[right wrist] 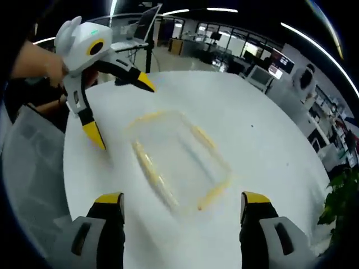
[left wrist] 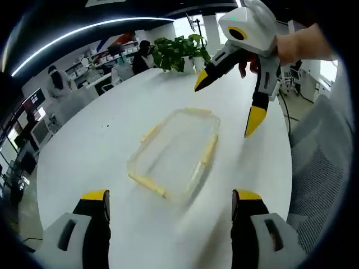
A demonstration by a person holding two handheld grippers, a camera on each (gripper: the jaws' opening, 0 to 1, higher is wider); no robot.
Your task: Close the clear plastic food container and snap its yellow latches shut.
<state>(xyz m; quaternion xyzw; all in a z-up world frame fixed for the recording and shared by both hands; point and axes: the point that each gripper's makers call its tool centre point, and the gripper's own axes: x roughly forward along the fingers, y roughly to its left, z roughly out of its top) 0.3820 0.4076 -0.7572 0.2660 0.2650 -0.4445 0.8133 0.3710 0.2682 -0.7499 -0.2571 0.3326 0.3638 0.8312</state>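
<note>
Both grippers hover with jaws spread wide on opposite sides of the clear container (left wrist: 176,154).

The left gripper (left wrist: 170,203) hangs above the container's near end, black yellow-tipped jaws far apart, touching nothing. The right gripper (left wrist: 227,103), held by a hand (left wrist: 300,45), points its parted jaws down at the container's far end, clear of it; from its own view the left gripper's jaws likewise point down beyond the container.

One clear container (left wrist: 176,152) with four yellow latches (left wrist: 209,150) is counted on one worktop (left wrist: 101,151), between two grippers (left wrist: 227,106).
</note>
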